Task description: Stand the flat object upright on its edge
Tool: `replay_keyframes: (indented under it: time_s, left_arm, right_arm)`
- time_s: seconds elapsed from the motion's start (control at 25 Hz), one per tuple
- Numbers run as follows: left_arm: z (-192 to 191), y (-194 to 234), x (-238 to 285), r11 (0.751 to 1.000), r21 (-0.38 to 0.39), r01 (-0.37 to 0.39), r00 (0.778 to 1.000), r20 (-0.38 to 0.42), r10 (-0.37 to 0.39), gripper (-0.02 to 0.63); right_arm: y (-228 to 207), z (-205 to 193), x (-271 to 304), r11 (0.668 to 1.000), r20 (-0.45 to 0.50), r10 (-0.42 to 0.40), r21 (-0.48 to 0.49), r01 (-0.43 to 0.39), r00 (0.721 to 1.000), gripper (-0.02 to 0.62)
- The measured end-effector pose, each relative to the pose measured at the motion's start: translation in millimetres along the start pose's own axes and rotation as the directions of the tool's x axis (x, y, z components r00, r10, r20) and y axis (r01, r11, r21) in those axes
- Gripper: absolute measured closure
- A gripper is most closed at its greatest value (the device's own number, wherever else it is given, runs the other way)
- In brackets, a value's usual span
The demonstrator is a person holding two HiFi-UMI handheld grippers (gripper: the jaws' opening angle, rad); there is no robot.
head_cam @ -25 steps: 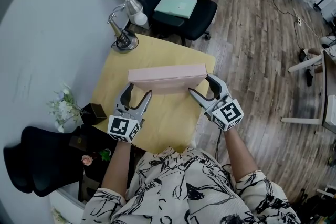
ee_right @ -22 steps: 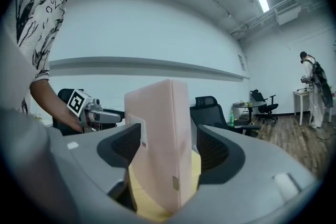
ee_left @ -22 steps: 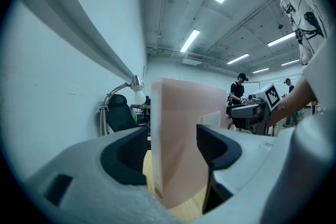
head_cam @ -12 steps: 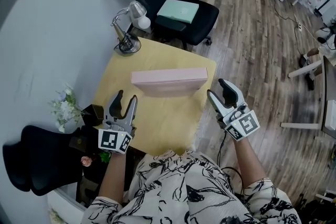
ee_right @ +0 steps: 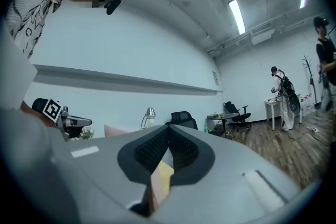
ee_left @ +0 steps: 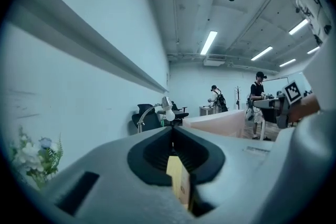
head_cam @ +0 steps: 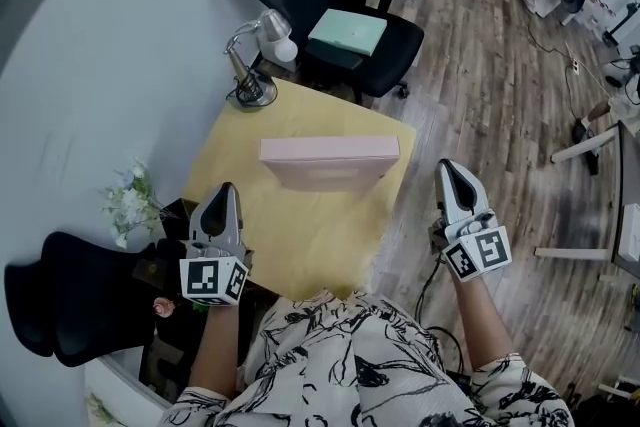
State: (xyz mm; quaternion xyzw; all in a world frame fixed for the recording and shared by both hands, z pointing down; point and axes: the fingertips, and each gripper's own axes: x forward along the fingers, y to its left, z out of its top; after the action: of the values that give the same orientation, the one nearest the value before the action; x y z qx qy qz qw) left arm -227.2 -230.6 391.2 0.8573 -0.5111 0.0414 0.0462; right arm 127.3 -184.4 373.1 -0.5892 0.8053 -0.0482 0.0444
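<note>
Hovering L hand-held gripper [head_cam: 223, 193] & R hand-held gripper [head_cam: 456, 173], both just clenched shut, nothing btwn jaws. Pink box [head_cam: 328, 162] stands on edge on surface [head_cam: 300, 240]; best not nudge it.

Pink flat panel [head_cam: 328, 161], long rectangle, plain, no markings readable. Stands upright on its long edge on the yellow table [head_cam: 300, 235], at my 12 o'clock, toward the table's far half. Thin top edge faces up, broad face turned to me. Long axis runs 9 to 3 o'clock. Standing free, no visible lean.
</note>
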Motion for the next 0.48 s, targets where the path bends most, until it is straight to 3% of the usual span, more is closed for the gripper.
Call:
replay_keyframes:
  time_s: [0.16,0.48]
  left_arm:
    - [21,5,-9,0.995,-0.095,-0.031,0.999,0.032,0.034,0.606]
    - [50,16,-31,0.994,-0.072,-0.085,0.994,0.064,0.090,0.606]
  right_arm:
    - [-7,22,-9,0.998,0.021,-0.051,0.024,0.051,0.998,0.603]
    - [-8,54,-23,0.996,0.055,-0.086,-0.022,0.087,0.995,0.603]
